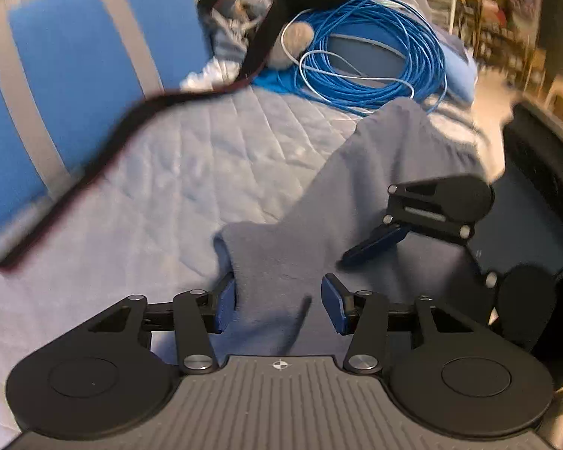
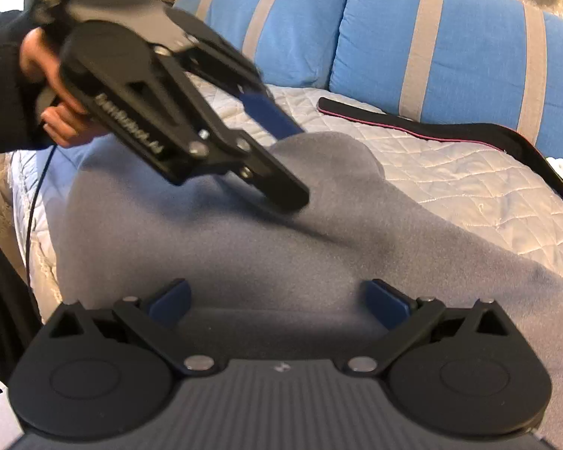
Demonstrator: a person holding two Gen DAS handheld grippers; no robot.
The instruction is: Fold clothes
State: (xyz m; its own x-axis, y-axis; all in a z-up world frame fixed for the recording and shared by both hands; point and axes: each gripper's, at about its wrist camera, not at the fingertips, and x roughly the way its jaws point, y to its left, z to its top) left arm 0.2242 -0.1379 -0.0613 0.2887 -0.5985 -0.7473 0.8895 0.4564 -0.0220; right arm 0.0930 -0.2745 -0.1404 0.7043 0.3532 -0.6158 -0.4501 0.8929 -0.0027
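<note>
Left gripper [image 1: 277, 302] jaws part-open astride a grey garment [image 1: 356, 187] fold, pads clear. Right gripper [image 2: 277, 305] jaws wide over it; only its view shows the hand [image 2: 52, 86].

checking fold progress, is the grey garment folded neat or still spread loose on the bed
Still loose: the grey garment lies spread and rumpled across the quilted bedcover, with one narrow end sticking out and no tidy stacked layers visible.

A quilted pale-blue bed cover [image 1: 191, 172] carried a grey fleece garment [image 2: 281, 247] near, a black strap [image 2: 450, 131] and a coiled blue cable [image 1: 375, 56] far.
</note>
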